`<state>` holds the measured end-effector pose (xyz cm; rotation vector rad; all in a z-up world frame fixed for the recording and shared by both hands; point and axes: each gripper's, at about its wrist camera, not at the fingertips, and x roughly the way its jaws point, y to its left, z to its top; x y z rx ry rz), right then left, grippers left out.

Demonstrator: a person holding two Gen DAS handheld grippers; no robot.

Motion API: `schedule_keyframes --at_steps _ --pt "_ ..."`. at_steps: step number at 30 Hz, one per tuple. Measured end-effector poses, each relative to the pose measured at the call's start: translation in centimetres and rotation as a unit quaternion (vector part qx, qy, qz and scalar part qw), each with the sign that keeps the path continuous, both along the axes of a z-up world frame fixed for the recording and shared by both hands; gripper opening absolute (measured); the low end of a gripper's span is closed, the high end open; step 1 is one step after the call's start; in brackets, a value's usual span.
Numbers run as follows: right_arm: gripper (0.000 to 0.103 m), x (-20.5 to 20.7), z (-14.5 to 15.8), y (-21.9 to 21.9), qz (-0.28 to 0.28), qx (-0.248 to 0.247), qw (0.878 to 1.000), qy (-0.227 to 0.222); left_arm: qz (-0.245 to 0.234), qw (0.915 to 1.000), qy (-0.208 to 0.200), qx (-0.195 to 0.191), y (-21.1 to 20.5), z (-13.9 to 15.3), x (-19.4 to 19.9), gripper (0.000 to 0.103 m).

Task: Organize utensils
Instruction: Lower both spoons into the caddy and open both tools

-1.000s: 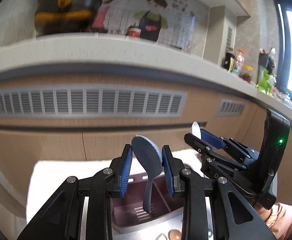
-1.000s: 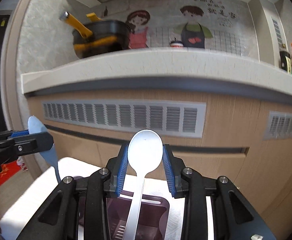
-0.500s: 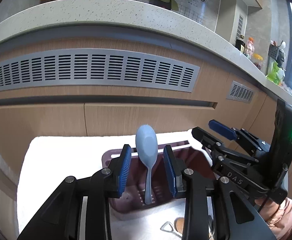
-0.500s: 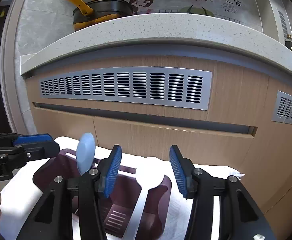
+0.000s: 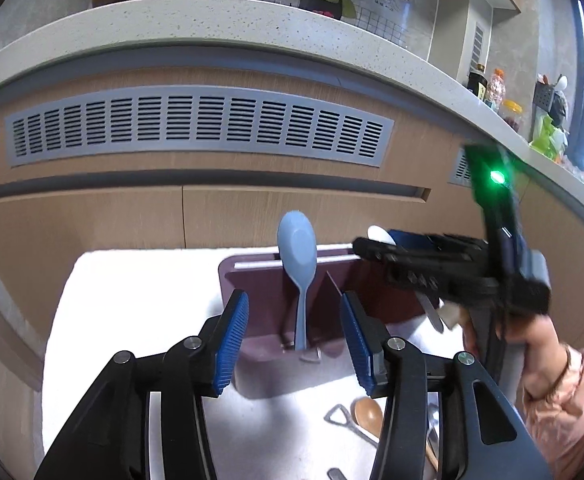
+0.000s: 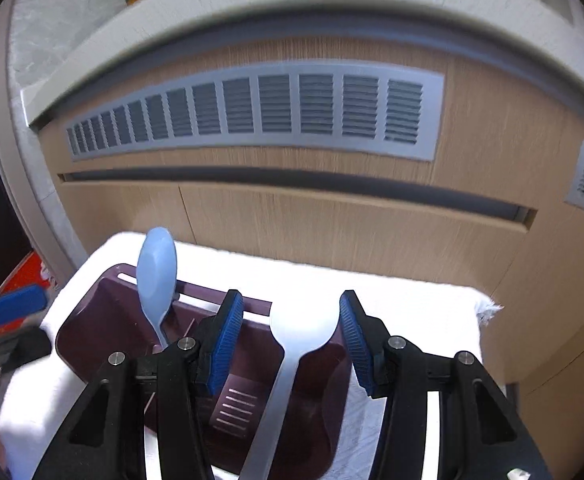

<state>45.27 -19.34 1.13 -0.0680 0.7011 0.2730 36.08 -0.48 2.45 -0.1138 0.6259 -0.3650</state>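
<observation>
A maroon utensil holder stands on a white towel. A blue rice spoon stands upright in its left compartment, free of my left gripper, which is open just in front of it. In the right wrist view the holder holds the blue spoon and a white spoon leaning in the right compartment. My right gripper is open around the white spoon's bowl without touching it. The right gripper also shows in the left wrist view.
A wooden spoon, a bottle opener and other metal utensils lie on the towel in front of the holder. A wood cabinet front with grey vents rises right behind the towel, under a stone counter.
Both grippers opened and let go: the blue spoon and the white spoon now stand in the holder. Both grippers have pulled back and tilted downward.
</observation>
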Motion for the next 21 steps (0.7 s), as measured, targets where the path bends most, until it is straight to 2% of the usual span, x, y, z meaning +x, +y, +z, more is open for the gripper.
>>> schedule_keyframes --at_steps 1,3,7,9,15,17,20,21 --pt "0.046 0.4 0.0 0.1 -0.003 -0.005 1.0 0.007 -0.003 1.0 0.003 -0.003 0.2 -0.1 -0.3 0.05" --pt "0.031 0.7 0.3 0.3 -0.007 -0.019 1.0 0.015 -0.004 1.0 0.004 -0.003 0.5 -0.2 -0.9 0.051" --pt "0.031 -0.9 2.5 0.4 -0.007 -0.029 0.999 -0.041 0.001 1.0 0.003 -0.004 1.3 -0.3 -1.6 0.052" --pt "0.031 -1.6 3.7 0.3 -0.008 -0.017 0.997 -0.072 0.004 0.9999 0.007 -0.008 1.7 -0.4 -1.7 0.052" --pt "0.031 -2.3 4.9 1.6 -0.018 -0.016 0.985 -0.172 0.013 0.9998 0.012 -0.006 2.3 -0.8 -1.7 0.052" --pt "0.034 -2.1 4.5 2.0 -0.023 -0.024 0.981 -0.194 0.017 0.9997 0.015 -0.004 2.5 -1.0 -1.7 0.052" --pt "0.057 -2.4 3.8 2.1 -0.027 -0.029 0.979 -0.2 0.024 0.9995 0.021 -0.004 2.9 -1.3 -1.7 0.052" --pt "0.058 -2.8 3.7 1.9 -0.029 -0.028 0.978 -0.205 0.027 0.9993 0.024 -0.005 3.1 -1.5 -1.7 0.052"
